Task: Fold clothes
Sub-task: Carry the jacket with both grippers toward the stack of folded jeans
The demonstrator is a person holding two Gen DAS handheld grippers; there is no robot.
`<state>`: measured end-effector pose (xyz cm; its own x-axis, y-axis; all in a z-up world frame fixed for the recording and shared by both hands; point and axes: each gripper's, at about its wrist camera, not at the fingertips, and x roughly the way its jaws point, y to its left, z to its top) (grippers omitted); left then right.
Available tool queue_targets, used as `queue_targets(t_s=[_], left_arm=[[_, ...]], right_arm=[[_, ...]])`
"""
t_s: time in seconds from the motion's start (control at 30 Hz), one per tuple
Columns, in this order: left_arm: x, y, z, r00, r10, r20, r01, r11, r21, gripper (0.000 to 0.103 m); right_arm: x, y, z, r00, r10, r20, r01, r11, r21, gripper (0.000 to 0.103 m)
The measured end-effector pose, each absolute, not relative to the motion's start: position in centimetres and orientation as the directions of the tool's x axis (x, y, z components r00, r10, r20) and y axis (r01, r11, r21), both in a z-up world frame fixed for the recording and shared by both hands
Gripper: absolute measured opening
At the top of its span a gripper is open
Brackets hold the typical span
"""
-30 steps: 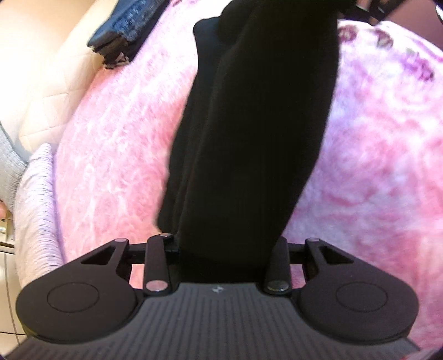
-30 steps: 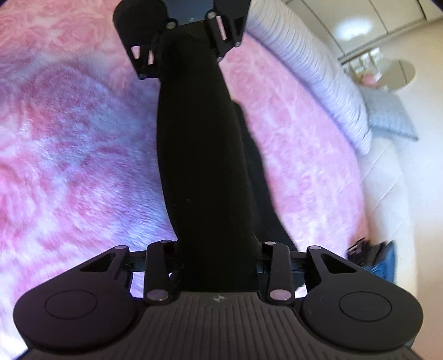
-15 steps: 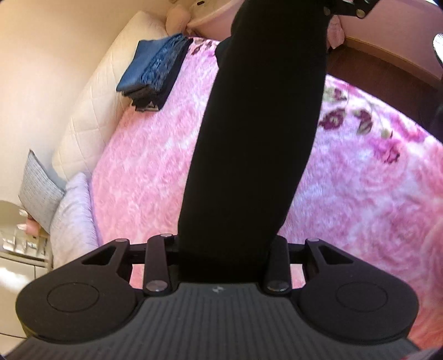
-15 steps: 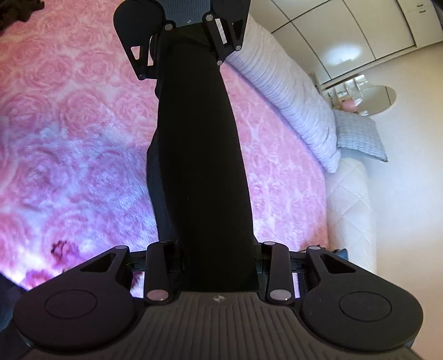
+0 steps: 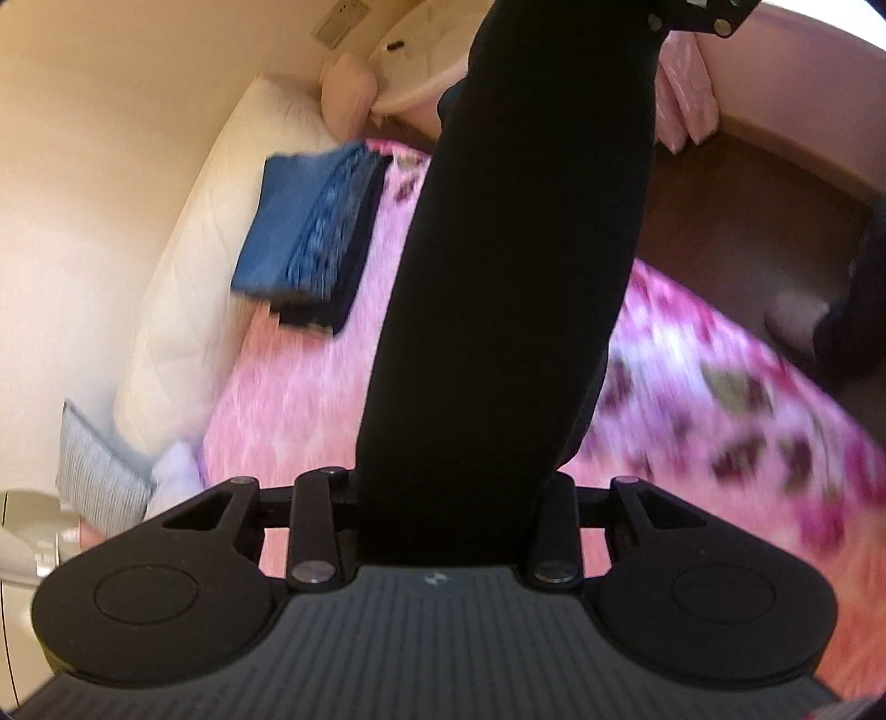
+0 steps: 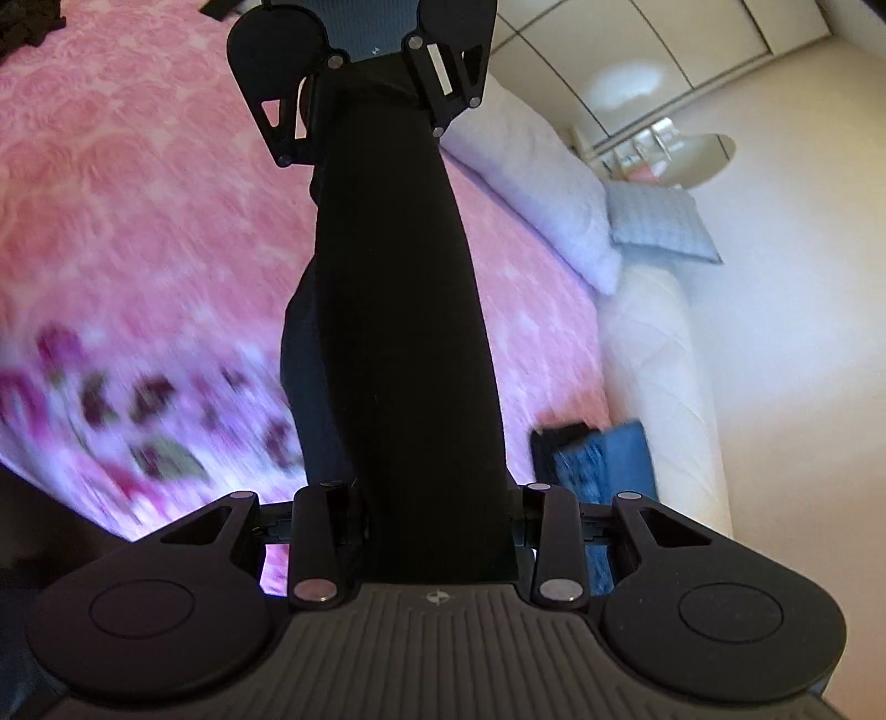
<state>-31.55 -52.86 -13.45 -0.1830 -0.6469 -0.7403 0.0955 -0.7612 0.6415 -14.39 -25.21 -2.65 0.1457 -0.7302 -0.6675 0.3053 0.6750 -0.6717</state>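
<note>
A black garment (image 5: 515, 266) is stretched in the air between my two grippers, high above the pink floral bedspread (image 5: 310, 387). My left gripper (image 5: 448, 498) is shut on one end of it; its fingertips are hidden under the cloth. My right gripper (image 6: 437, 498) is shut on the other end of the garment (image 6: 404, 332). In the right wrist view the left gripper (image 6: 371, 105) faces me at the top. In the left wrist view part of the right gripper (image 5: 692, 11) shows at the top edge.
A stack of folded blue and dark clothes (image 5: 315, 232) lies on the bedspread by the cream quilted headboard (image 5: 183, 288). Lilac and grey pillows (image 6: 559, 194) lie along the bed's edge. Dark wooden floor (image 5: 736, 221) lies beyond the bed. Wardrobe doors (image 6: 637, 50) stand behind.
Both grippers have risen well above the bed with the black garment stretched between them. More of the room, the headboard and the folded stack have come into view.
</note>
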Motion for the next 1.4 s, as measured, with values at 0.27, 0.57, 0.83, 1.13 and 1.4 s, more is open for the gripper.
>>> queue_targets(t_s=[0.27,0.57,0.83,1.13,1.4], left_arm=[[-43.9,-61.2,-10.8,-0.247,-0.678,-0.692,0.066,-0.724,0.687,0.032],[-50.0,-77.2,-9.1,-0.264,-0.766,-0.586,0.121,-0.63,0.768,0.033],[-52.3,-95.3,-7.8,-0.199,-0.858,-0.474,0.221,-0.511,0.831,0.033],[-56.7,-103.1,-19.2,-0.133,-0.9,-0.416,0.26,-0.436,0.861,0.038],[-58.1,-102.1,-34.9,-0.097,-0.879,-0.467,0.226,-0.476,0.85,0.044]], right_arm=[[-27.6,-31.9,0.3,0.08,-0.767,-0.636,0.355,0.619,-0.701,0.034],[-34.6,-46.1,1.9,0.065,-0.83,-0.554,0.322,0.543,-0.776,0.034],[-37.4,-65.7,2.9,0.09,-0.89,-0.448,0.226,0.456,-0.861,0.034],[-42.2,-78.0,-3.4,0.119,-0.951,-0.287,0.263,0.308,-0.914,0.039],[-45.9,-78.4,-23.8,0.158,-0.863,-0.48,0.201,0.504,-0.84,0.048]])
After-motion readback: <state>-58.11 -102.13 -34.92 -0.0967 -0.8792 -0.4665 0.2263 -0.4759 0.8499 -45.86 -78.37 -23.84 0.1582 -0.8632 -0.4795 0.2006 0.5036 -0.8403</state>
